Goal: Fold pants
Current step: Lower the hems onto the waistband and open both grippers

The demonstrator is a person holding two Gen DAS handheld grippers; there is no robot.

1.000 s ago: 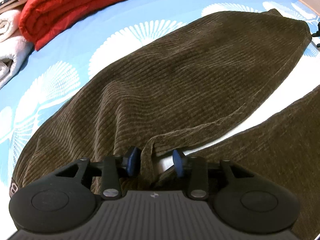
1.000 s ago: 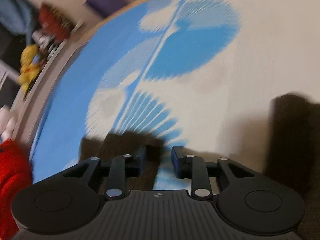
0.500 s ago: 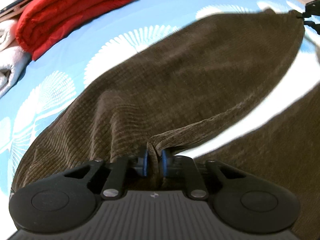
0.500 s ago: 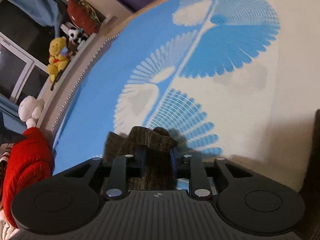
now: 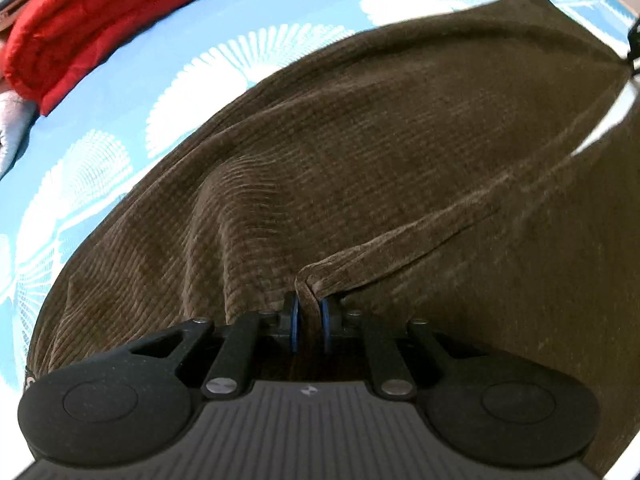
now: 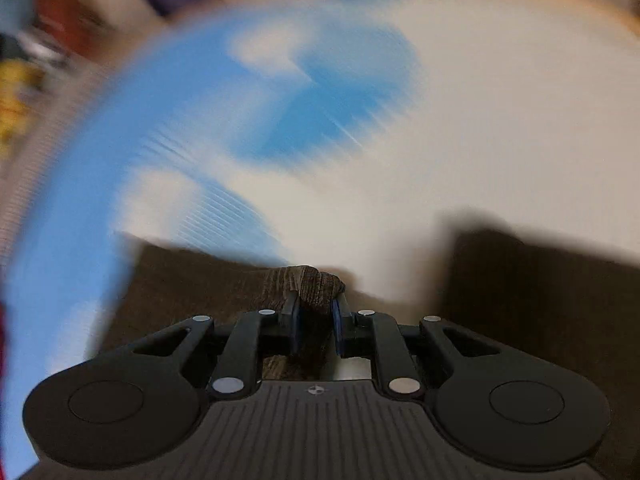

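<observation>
Dark brown corduroy pants lie spread on the blue and white bed sheet. My left gripper is shut on the inner seam edge of one leg near the crotch, and the cloth is pinched up between its blue pads. In the blurred right wrist view my right gripper has the bunched hem of that leg between its pads, and its jaws are still closing on it. The cloth hangs lifted off the sheet. The second leg lies to the right.
A folded red blanket and a pale towel sit at the far left of the bed. The bed's wooden edge curves round the far side. Blurred toys stand beyond the left edge.
Both grippers went from open to pinching the pants. The left closed on the seam edge; the right closed on the hem. The pinched leg has drawn taut and its hem end has lifted.
</observation>
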